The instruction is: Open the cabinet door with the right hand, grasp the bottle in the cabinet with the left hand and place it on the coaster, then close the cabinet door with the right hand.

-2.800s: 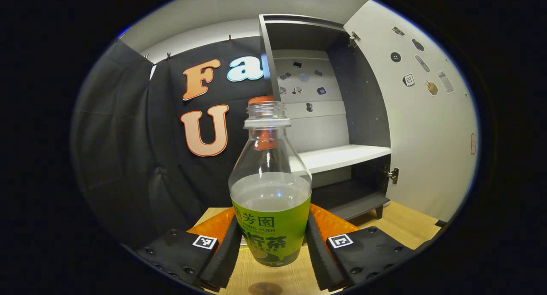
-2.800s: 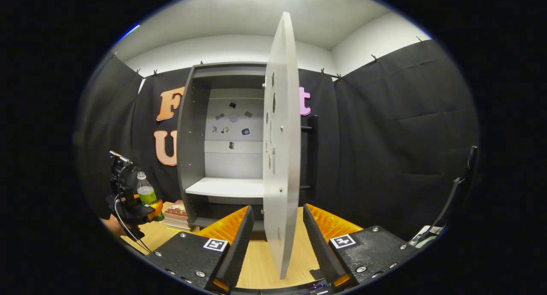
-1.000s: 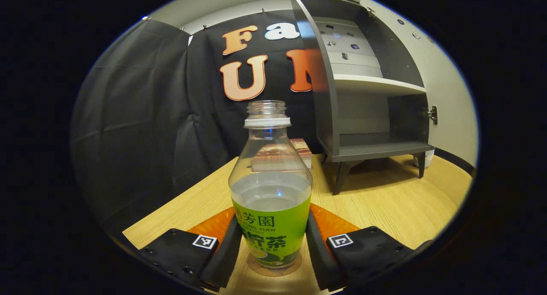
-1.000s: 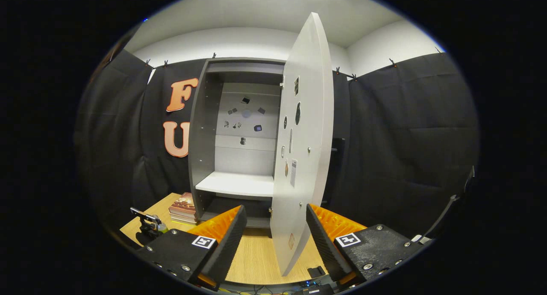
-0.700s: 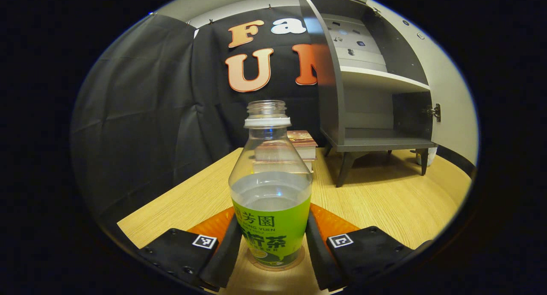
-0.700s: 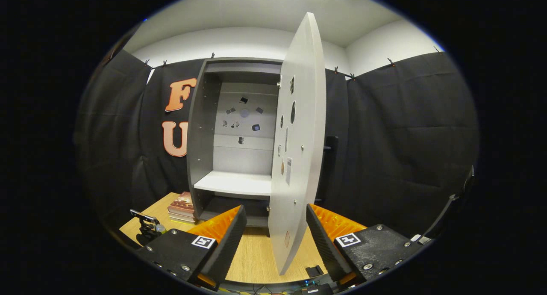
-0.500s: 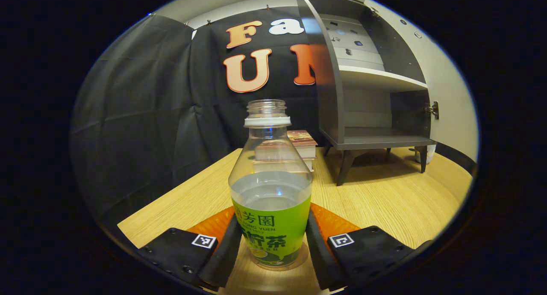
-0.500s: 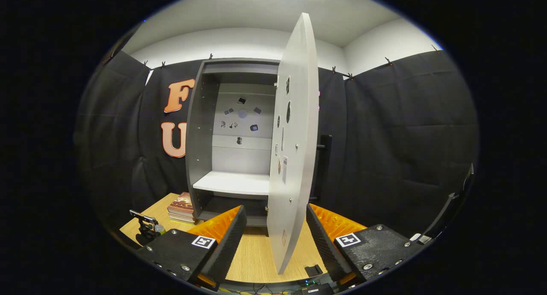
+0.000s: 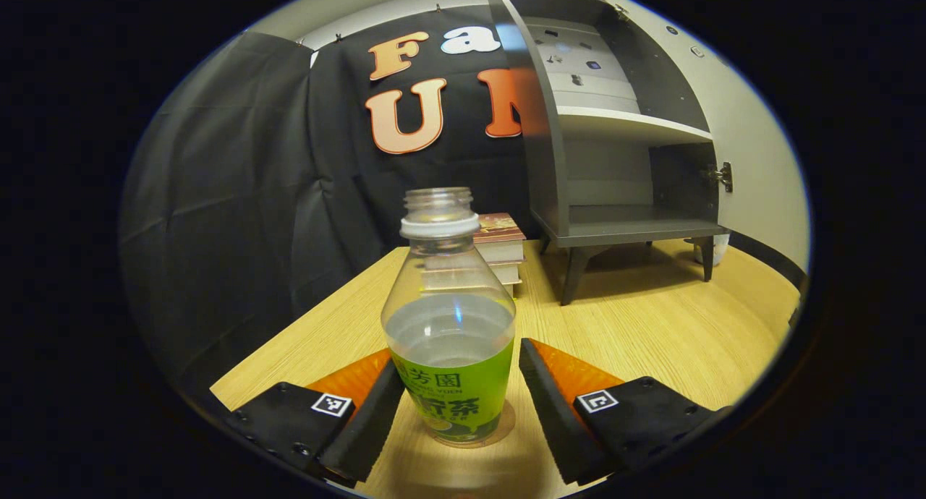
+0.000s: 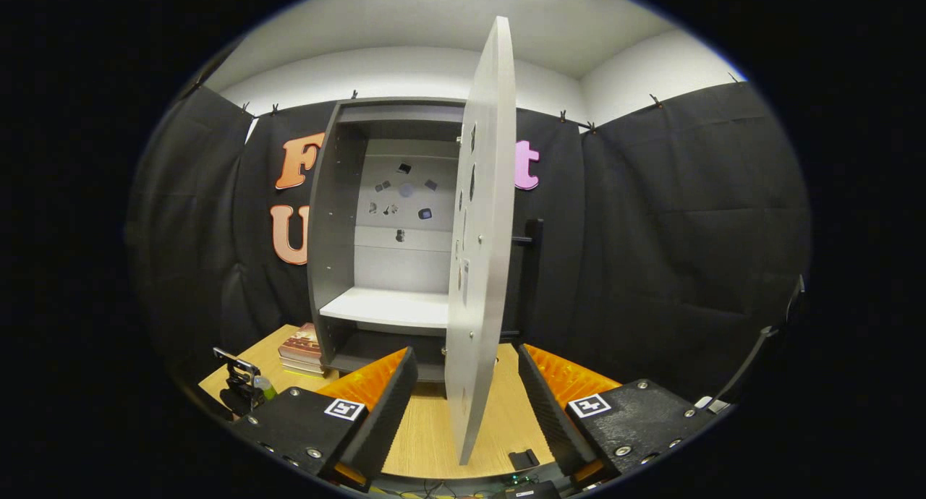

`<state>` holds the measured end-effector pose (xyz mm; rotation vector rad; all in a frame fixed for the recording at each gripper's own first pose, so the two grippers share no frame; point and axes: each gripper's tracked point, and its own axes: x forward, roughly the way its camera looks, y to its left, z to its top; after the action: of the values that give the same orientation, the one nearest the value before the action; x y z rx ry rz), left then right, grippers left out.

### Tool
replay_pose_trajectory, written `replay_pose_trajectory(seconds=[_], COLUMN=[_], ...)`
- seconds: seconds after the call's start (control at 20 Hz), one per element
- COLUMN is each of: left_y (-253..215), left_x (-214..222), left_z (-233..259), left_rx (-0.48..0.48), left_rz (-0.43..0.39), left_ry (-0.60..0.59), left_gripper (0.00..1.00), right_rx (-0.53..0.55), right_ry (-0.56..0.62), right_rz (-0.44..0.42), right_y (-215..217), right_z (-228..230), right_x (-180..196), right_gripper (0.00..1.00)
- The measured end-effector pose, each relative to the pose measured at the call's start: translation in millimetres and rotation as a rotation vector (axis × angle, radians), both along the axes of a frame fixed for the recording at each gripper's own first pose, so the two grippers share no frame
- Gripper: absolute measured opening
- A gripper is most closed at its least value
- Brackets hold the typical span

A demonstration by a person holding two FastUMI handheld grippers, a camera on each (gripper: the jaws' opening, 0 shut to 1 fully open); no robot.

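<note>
The bottle [image 9: 448, 340] sits on the coaster [image 9: 506, 423] at 6 o'clock, left gripper [image 9: 454, 405] spread apart around it. Backing out crooked could tip it. The right gripper [image 10: 463, 398] gapes astride the door [image 10: 481, 253] edge.

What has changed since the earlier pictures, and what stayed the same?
The left gripper lowered the clear green-labelled bottle onto the round brown coaster and opened, letting it go. The white cabinet door stayed open, standing between the fingers of the open right gripper.
</note>
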<state>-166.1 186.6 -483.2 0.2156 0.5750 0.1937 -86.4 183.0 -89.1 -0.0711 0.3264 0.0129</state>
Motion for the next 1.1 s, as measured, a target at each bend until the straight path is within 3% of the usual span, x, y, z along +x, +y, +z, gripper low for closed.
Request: replay_pose_trajectory(seconds=[0.2, 0.25, 0.45, 0.7, 0.85, 0.95, 1.1], left_y=[3, 3, -3, -28, -47, -60, -73], left_x=[-2, -1, 6, 9, 9, 12, 19], left_z=[22, 30, 62, 100, 119, 141, 170], left_rx=[0.036, 0.042, 0.075, 0.076, 0.082, 0.092, 0.098], left_rz=[0.028, 0.034, 0.037, 0.034, 0.02, 0.009, 0.002], left_ry=[0.001, -0.004, -0.031, -0.062, -0.066, -0.096, -0.135], left_gripper=[0.98, 0.97, 0.98, 0.97, 0.97, 0.97, 0.97], right_rx=[0.008, 0.007, -0.017, -0.006, 0.013, 0.019, 0.096], right_ry=[-0.026, -0.033, -0.079, -0.127, -0.15, -0.155, -0.148], right_rz=[-0.022, -0.026, -0.019, -0.045, -0.054, -0.042, 0.049], right_y=[-30, -38, -66, -113, -134, -141, -121], right_z=[3, 4, 15, 20, 14, 8, -1], right_x=[7, 13, 24, 32, 44, 57, 69], right_gripper=[0.87, 0.91, 0.87, 0.91, 0.87, 0.87, 0.87])
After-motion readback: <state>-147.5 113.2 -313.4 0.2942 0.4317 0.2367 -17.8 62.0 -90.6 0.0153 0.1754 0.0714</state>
